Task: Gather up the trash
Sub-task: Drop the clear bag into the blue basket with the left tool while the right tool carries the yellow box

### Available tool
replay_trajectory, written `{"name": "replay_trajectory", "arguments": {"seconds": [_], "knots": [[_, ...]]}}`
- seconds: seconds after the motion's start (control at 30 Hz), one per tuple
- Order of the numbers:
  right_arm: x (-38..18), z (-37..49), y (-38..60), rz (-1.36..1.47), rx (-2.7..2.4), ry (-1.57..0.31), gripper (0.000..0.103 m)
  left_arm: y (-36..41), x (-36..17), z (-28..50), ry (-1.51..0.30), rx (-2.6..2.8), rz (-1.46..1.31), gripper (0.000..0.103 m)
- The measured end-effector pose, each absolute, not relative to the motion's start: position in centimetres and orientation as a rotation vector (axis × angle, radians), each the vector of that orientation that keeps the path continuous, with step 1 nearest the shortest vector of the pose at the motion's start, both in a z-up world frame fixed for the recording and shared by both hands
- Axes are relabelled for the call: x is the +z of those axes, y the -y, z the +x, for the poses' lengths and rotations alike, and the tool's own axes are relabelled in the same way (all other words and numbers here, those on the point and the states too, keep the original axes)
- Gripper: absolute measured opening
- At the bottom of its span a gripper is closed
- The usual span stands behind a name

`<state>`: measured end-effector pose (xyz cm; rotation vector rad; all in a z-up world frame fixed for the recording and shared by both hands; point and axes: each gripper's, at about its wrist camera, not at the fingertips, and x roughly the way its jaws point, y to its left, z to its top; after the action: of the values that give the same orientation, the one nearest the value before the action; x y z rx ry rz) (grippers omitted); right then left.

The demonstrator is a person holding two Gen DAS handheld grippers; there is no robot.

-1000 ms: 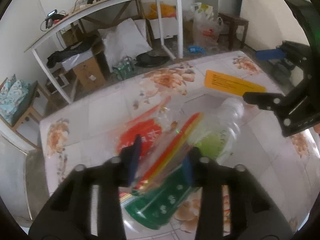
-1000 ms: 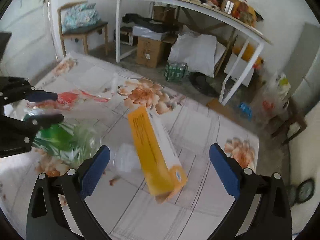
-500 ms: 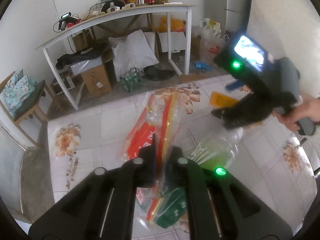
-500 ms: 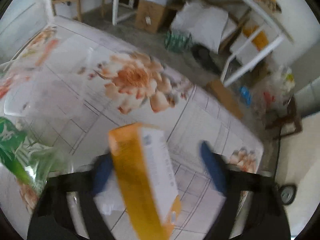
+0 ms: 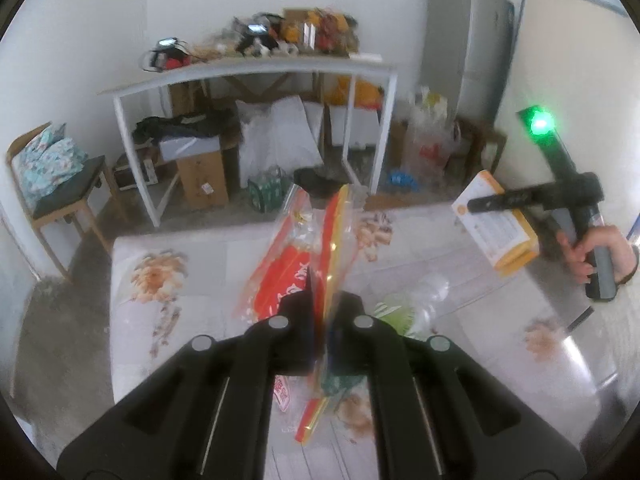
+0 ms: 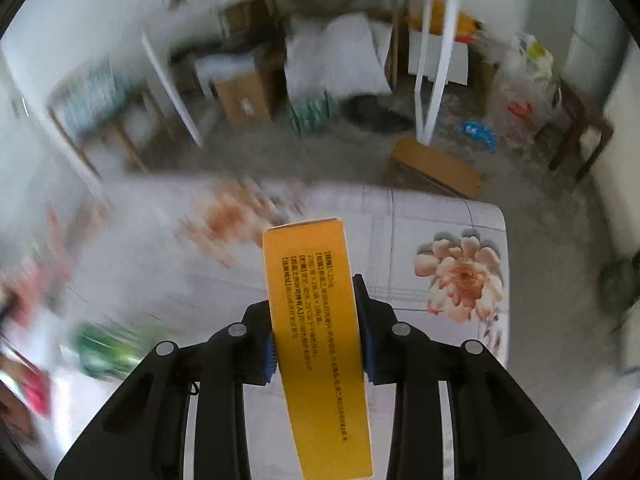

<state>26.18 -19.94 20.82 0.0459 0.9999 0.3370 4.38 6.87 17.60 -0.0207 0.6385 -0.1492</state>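
Observation:
My left gripper [image 5: 326, 300] is shut on a clear plastic bag [image 5: 288, 264] with red and yellow print, which hangs above the flowered table [image 5: 180, 312]. My right gripper [image 6: 316, 320] has its jaws closing; its blue pads [image 6: 269, 356] press both sides of an orange box [image 6: 312, 280] held on edge above the table [image 6: 440, 220]. In the left wrist view the same orange box [image 5: 496, 232] is held up at the right by a hand [image 5: 596, 248]. A clear bottle with a green label [image 5: 404, 304] lies on the table just right of my left fingers.
Beyond the table's far edge stands a white trestle table [image 5: 256, 72] loaded with clutter, with cardboard boxes and white sacks [image 5: 280, 136] under it. A chair with a cushion [image 5: 60, 184] is at the left, plastic bags [image 5: 428, 136] and a grey cabinet [image 5: 468, 40] at the right.
My left gripper shut on the bag and raised it off the table. My right gripper closed around the orange box, rolled, and lifted it.

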Motion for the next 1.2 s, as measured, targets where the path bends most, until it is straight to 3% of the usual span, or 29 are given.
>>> {"name": "replay_trajectory", "arguments": {"seconds": [0.27,0.5,0.73,1.03,1.07,1.1,1.17,1.2], "knots": [[27.5,16.3,12.5,0.114,0.735,-0.906,0.032,-14.2,20.1,-7.9,-0.564,-0.048,-0.199,0.003],[24.9,6.1,2.0,0.167,1.109,-0.978,0.032,-23.0,16.6,-21.8,-0.57,0.183,-0.447,0.003],[18.7,-4.5,-7.5,0.085,1.305,-1.119,0.032,-29.9,5.0,-33.9,-0.673,0.362,-0.697,0.003],[11.4,-12.7,-15.9,-0.069,1.399,-1.304,0.032,-33.3,-18.5,-36.5,-0.942,0.325,-0.969,0.004],[10.9,-13.1,-16.3,-0.081,1.399,-1.315,0.032,-33.4,-19.9,-36.4,-0.946,0.342,-0.984,0.013],[10.5,-13.7,-16.9,-0.105,1.396,-1.325,0.032,-33.8,-21.4,-36.4,-0.953,0.356,-0.984,0.032],[9.8,-14.5,-17.9,-0.136,1.384,-1.334,0.032,-34.1,-23.1,-36.5,-1.008,0.436,-0.954,0.053],[9.4,-14.8,-18.3,-0.152,1.382,-1.34,0.032,-34.1,-23.4,-36.3,-1.041,0.492,-0.894,0.054]]}}
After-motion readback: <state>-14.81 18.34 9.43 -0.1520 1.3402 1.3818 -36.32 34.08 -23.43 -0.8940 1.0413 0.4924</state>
